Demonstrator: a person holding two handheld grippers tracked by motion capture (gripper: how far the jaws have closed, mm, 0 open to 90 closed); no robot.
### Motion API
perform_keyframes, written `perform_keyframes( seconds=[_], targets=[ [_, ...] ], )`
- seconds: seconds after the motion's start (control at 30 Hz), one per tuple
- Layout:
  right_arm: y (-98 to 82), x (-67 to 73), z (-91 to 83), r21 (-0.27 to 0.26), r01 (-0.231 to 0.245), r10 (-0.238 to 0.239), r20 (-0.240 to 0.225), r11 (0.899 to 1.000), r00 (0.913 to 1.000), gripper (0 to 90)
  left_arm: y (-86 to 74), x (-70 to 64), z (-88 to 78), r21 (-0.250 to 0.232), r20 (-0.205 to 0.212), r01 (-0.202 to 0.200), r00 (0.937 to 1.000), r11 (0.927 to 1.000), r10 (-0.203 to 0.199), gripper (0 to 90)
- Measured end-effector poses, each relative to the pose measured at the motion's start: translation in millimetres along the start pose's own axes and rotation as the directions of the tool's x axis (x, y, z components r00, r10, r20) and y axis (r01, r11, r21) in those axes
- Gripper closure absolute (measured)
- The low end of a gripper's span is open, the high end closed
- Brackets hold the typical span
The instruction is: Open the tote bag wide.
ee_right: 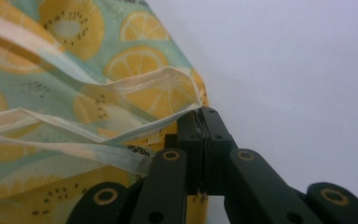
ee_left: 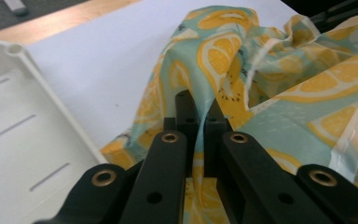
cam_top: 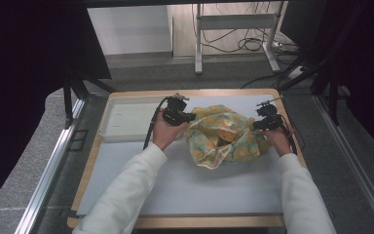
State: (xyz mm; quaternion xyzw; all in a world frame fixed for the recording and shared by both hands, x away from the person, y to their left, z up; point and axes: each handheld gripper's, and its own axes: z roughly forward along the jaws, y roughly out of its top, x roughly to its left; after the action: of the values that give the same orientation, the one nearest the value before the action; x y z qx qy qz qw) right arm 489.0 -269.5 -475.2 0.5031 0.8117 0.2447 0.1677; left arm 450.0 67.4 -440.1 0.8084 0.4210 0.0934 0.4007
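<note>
— Grey floor and a metal stand with loose cables lie behind the table [cam_top: 126, 204]; what covers its wooden top?

— White matte sheet [cam_top: 199, 185], smooth, with the pale wood showing as a border. At my far left sits a white plastic tray [cam_top: 108, 127], shallow, rectangular, with rounded corners and thin slots in its floor.

— And your left tool?

— My left gripper [cam_top: 189, 117] has its black jaws pressed together on the cloth bag [cam_top: 224, 136], pinching a fold at the bag's left edge. In the left gripper view the fabric rises between the fingertips [ee_left: 186, 105] and drapes away over them.

— What is the bag like?

— Thin, soft fabric, mint green printed with yellow lemon slices and kiwi-like rounds, crumpled into a loose heap with a pale cream hem strip [ee_right: 121, 84] curling along its edge. It lies on the sheet between my two hands, just right of the tray.

— Which way does it run?

— Its long axis goes across the table, left to right, from one gripper to the other, with the slack sagging toward me.

— And the right tool?

— My right gripper [cam_top: 258, 124] is clamped too, jaws flat together on a corner of the hem at the bag's right end.
</note>
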Motion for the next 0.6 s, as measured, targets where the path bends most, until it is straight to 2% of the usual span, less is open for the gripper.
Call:
perform_keyframes(
  seconds=[0.17,0.2,0.37,0.5,0.6],
  targets=[
    [-6.4,-1.4,3.5,0.025,-0.002,0.002,-0.009,1.0,1.0,87.0,-3.2,-4.2,3.2,0.01,0.041,0.001,0.9992,0.9999,-0.001,89.9],
    [-7.4,-1.6,3.5,0.026,-0.003,0.003,-0.008,1.0,1.0,87.0,-3.3,-4.0,2.4,0.019,0.039,-0.011,0.9992,0.9998,0.011,89.9],
    [-13.6,-1.8,9.2,0.046,-0.013,0.015,-0.023,0.999,0.9996,87.0,-3.8,-5.0,7.8,0.05,0.042,0.004,0.9991,0.9988,-0.006,89.6],
    [-15.1,1.6,13.4,0.067,0.004,-0.002,-0.026,0.998,0.9997,87.0,-6.2,-9.6,17.0,0.092,0.042,-0.01,0.9991,0.9957,0.006,89.3],
    [-15.1,3.2,14.6,0.078,0.011,-0.009,-0.021,0.997,0.9997,87.1,-7.4,-13.3,22.3,0.106,0.042,-0.016,0.9991,0.9942,0.012,89.4]
  ],
)
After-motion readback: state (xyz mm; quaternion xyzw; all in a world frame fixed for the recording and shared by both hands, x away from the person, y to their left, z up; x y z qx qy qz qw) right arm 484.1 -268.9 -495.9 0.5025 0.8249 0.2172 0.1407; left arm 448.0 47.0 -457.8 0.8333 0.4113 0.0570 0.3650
